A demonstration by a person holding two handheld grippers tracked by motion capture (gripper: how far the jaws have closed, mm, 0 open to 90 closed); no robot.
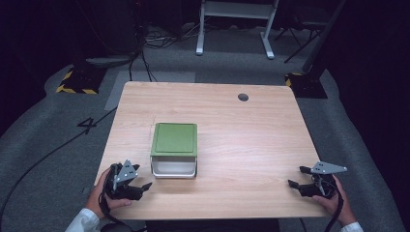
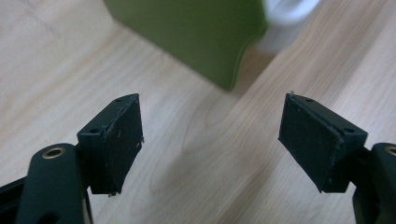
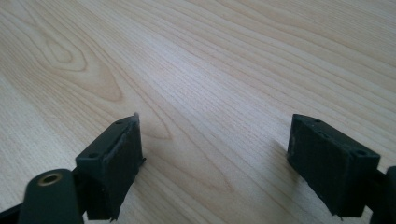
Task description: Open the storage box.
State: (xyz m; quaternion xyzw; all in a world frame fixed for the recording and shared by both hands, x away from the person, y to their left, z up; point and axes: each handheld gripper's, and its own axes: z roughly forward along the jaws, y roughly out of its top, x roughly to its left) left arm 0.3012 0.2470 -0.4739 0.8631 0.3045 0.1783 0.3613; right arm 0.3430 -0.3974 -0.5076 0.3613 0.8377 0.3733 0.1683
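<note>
Overhead, pale wooden table [image 1: 251,140] stands on grey carpet [image 1: 43,159], dark room.

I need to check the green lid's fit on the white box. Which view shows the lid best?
The high view: the whole green lid sits atop the white box. The left gripper view catches one blurred corner; the right gripper view faces bare table.

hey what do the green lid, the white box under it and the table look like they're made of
Green lid: probably matte plastic, with flat even colour and rounded moulded corners. White box: likely smooth plastic, slightly glossy rim. Table: pale wood or wood-look laminate; the printed-looking grain leaves it open.
</note>
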